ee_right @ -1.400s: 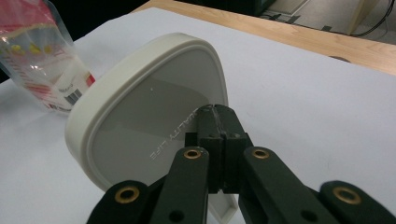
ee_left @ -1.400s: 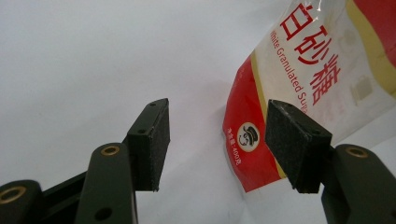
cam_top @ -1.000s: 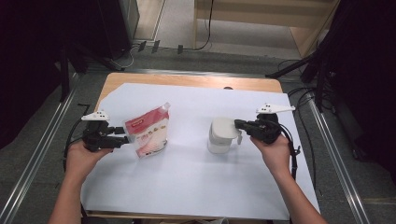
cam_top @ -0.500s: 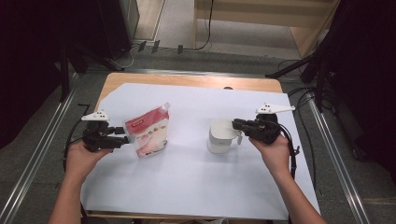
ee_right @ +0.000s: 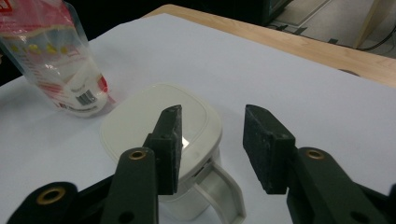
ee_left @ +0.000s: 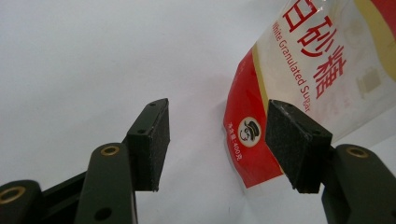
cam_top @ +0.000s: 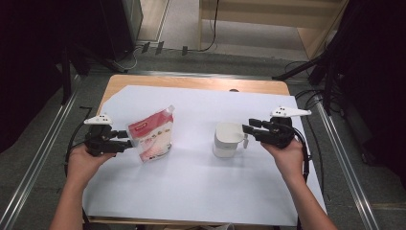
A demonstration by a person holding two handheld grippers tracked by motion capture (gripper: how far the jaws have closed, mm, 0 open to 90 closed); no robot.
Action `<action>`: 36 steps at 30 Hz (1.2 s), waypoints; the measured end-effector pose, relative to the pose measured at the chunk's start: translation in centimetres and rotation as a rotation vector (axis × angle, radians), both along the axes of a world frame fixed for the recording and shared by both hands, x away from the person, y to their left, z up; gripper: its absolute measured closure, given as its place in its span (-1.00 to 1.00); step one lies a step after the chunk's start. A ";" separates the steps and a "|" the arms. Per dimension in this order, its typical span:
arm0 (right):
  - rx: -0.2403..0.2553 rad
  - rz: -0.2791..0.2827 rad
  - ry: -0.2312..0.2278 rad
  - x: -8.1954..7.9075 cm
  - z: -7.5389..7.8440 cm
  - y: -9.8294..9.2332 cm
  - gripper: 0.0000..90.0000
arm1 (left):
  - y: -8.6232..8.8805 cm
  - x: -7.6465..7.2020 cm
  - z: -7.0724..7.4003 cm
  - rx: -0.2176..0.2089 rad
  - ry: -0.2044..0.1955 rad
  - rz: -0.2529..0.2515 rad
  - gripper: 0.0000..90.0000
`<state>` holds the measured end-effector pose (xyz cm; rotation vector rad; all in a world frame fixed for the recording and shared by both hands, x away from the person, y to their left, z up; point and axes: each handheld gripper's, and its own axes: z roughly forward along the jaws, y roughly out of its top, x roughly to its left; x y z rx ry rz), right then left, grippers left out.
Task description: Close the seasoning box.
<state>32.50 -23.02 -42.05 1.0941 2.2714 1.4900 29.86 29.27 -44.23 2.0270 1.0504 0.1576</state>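
Your left gripper [cam_top: 125, 142] rested at the edge of the red and white plastic pouch of granulated sugar [cam_top: 153, 135], which stood tilted on the white paper sheet [cam_top: 191, 191]; the jaws stood apart, and whether a pad pressed the pouch could not be told. Your right gripper [cam_top: 248, 131] had just been opening its jaws, now moderately wide, beside the handle of the white lidded plastic container [cam_top: 227, 139], gripping nothing.

At the frame's left and right edges, each black hand-held gripper, the left [cam_top: 125, 142] and the right [cam_top: 246, 130], carries a white three-cornered plate and a black trailing cable. Brass-ringed screw holes dot matte black jaws faced with dark foam-like pads. Forearms are bare.
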 end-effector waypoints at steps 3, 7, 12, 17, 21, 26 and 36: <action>0.006 -0.009 0.000 -0.1 0.0 -0.5 0.26 | 0.0 0.0 0.0 0.004 0.001 -0.002 -0.08; 0.011 -0.022 -0.005 -0.2 0.0 -1.2 0.24 | 0.0 0.0 0.0 0.002 0.004 -0.003 -0.08; 0.013 -0.043 -0.007 -0.5 -0.1 -2.1 0.24 | 0.1 0.0 0.0 0.001 0.001 0.002 -0.09; 0.011 -0.069 -0.005 -0.6 -0.5 -3.3 0.20 | 0.1 -0.1 0.0 0.001 0.001 0.005 -0.09; 0.014 -0.088 -0.008 -0.8 -0.7 -4.2 0.16 | 0.2 -0.1 0.0 -0.002 0.001 0.005 -0.09; 0.010 -0.101 -0.007 -0.8 -1.3 -4.9 0.08 | 0.2 -0.1 -0.1 -0.001 0.001 0.004 -0.09; -0.009 -0.127 0.039 0.0 -2.9 -5.7 0.07 | 0.1 -0.1 -0.1 0.002 0.004 0.007 -0.09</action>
